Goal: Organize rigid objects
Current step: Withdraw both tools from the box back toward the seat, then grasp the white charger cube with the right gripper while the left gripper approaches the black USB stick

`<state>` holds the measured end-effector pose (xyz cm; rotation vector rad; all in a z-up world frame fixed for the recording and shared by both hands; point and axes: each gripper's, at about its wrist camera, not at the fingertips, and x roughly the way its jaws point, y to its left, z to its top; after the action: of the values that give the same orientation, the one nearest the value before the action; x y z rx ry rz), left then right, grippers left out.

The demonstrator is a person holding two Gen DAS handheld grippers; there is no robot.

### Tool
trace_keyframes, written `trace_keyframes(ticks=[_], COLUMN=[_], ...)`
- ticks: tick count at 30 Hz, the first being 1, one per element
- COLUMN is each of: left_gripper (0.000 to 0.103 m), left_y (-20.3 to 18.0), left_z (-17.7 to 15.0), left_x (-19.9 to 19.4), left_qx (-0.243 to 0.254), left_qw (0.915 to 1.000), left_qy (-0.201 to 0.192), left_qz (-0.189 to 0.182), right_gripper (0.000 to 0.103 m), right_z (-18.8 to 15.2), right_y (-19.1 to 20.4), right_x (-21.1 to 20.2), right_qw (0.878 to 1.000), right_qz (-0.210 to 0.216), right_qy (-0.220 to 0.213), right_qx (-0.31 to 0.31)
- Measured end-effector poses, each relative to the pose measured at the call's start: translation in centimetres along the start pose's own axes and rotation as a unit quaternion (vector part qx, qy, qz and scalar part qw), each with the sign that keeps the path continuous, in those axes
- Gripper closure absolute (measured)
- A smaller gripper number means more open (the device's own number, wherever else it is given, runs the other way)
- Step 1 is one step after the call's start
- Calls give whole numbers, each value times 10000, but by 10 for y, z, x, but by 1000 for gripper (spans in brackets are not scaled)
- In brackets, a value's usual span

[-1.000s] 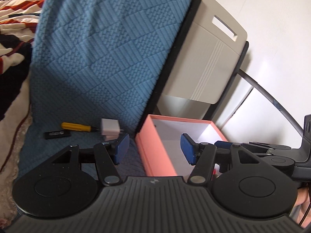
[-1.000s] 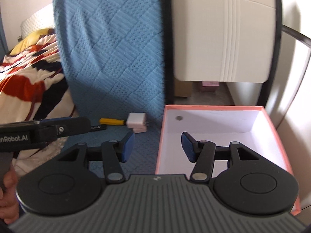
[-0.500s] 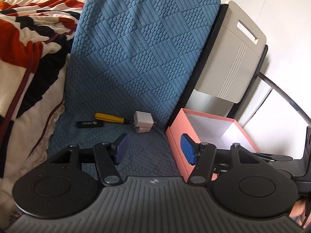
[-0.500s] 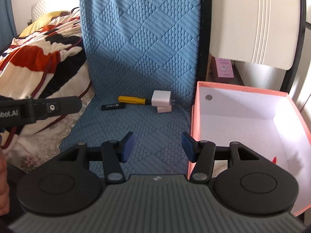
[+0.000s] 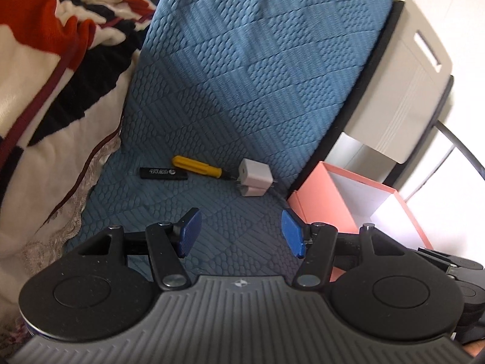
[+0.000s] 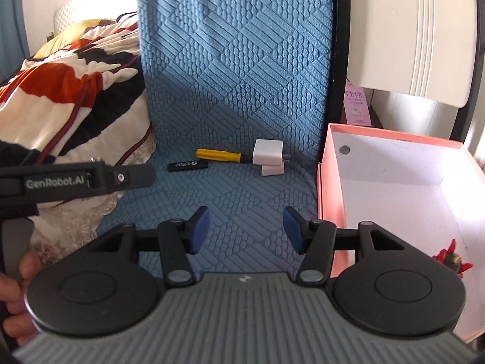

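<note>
Both hand-held grippers released above the blue quilted cushion (image 5: 242,91).
Left hand-held gripper (image 5: 241,232) and right hand-held gripper (image 6: 245,230) grasp nothing; yellow screwdriver (image 6: 219,154), white charger (image 6: 268,151), black stick (image 6: 188,166) lie left of the pink box (image 6: 330,188).

left wrist: tilted down, close | right wrist: same | shared: blue cushion (image 5: 242,106)

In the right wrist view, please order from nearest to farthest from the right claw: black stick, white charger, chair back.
1. Black stick, ahead left of the right claw.
2. White charger, ahead, only slightly farther.
3. Chair back, upper right.
</note>
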<state>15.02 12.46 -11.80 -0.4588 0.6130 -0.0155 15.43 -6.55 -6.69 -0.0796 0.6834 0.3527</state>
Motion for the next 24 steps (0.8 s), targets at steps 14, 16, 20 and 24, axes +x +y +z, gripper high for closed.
trace_keyframes(ticks=[14,16,20,24], left_gripper=[37,37,37,37], left_y=[33,35,40,48], left_z=[35,38,48,56], left_x=[69,76,91,108], left_qx=[-274,-223,-168,-178], left_qw=[9987,9986,9981,9969], left_qy=[384,442,550,701], left_qz=[171,195,216,319], right_gripper=[47,47,47,47], right_z=[14,18,25,32], right_y=[-13,-15,-16,-17], right_x=[54,62,75,88], right_qw=[9998,9998,9997,9996], right_qz=[48,34,151,171], right_qy=[11,19,52,62], right_qx=[171,195,211,208])
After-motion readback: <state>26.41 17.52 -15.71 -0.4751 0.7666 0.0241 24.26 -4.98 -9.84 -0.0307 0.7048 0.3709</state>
